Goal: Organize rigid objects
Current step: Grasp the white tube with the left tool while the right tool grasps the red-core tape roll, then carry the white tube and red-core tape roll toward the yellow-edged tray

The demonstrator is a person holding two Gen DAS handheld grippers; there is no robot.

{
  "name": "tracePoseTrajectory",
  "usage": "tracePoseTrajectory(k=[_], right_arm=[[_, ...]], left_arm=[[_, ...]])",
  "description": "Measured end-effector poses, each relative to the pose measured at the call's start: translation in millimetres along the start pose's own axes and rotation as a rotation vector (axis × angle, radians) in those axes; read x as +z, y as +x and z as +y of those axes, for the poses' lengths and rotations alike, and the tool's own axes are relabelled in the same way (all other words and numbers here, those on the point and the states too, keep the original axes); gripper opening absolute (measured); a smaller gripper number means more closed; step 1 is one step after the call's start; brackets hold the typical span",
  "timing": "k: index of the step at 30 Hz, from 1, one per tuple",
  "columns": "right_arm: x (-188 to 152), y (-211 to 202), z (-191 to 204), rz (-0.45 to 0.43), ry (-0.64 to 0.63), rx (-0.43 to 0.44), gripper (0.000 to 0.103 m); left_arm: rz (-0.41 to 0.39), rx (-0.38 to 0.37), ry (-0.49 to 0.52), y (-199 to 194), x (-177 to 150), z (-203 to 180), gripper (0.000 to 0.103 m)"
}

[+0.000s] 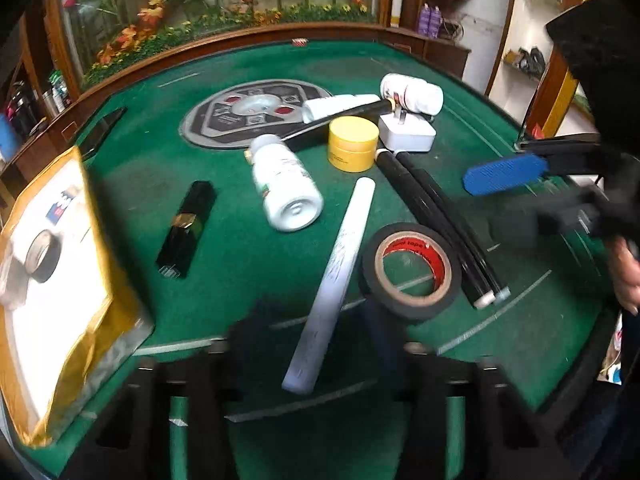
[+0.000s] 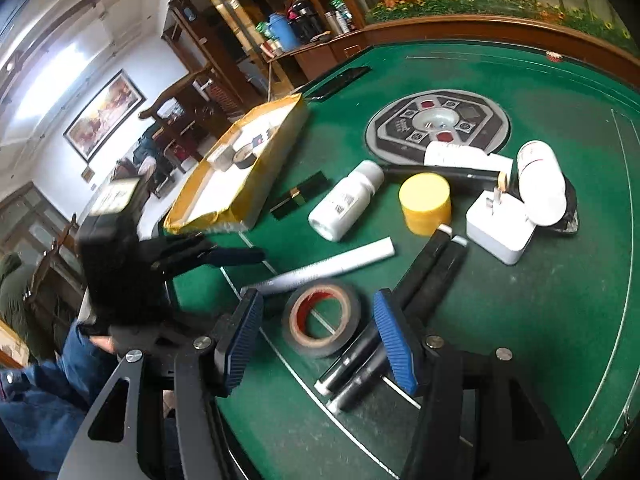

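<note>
The right gripper hovers over the near edge of the green felt table, its blue ribbed fingers spread. The black roll of adhesive tape with a red-printed core lies flat on the felt directly between them, touching neither. The roll is round, so it has no long axis to align to; the opening spans it side to side. Just to its right lies a pair of black tubes with white ends, running near to far, with the right finger above them. A closing grip risks catching them.

The left gripper is blurred; its fingers look close together over the near end of the white cylindrical tube, contact not discernible. The gold-edged open cardboard box stands far left. Judgement: the right gripper is better placed for the tape.
</note>
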State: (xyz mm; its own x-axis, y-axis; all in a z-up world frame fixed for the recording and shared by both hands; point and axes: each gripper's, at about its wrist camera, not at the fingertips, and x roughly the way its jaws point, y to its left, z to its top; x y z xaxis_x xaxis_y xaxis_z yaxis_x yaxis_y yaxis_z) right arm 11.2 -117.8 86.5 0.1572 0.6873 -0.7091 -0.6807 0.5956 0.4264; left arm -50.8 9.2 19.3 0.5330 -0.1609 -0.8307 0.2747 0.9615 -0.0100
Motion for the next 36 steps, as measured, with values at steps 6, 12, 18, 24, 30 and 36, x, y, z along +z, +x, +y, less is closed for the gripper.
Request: tracePoseTrajectory(k=[6, 12, 18, 24, 30, 36], right_arm=[[-15, 9, 20, 0.028, -0.133, -0.072, 0.068], [-22, 28, 41, 0.076, -0.303, -0.168, 0.077], [-21, 58, 46, 0.126, -0.4, -0.239, 0.076], [-25, 59, 42, 0.118, -0.384, -0.257, 0.062], [-12, 39, 22, 0.011, -0.256, -0.22, 0.062], [-6, 33, 13, -0.03, -0.193, -0.204, 0.062]], left_arm=[[-0.012, 0.017, -0.028, -1, -1, 1, 0.016], [0.01, 0.037, -0.06, -21, -30, 4, 0.015], [0.013, 0.059, -0.064, -17, -27, 3, 0.024], [-0.017, 0.071, -0.07, -7, -14, 3, 0.015], [-0.06, 0.167, -0.038, -13, -18, -12, 0.014], [-0.105, 0.258, -0.001, -22, -15, -18, 0.014]])
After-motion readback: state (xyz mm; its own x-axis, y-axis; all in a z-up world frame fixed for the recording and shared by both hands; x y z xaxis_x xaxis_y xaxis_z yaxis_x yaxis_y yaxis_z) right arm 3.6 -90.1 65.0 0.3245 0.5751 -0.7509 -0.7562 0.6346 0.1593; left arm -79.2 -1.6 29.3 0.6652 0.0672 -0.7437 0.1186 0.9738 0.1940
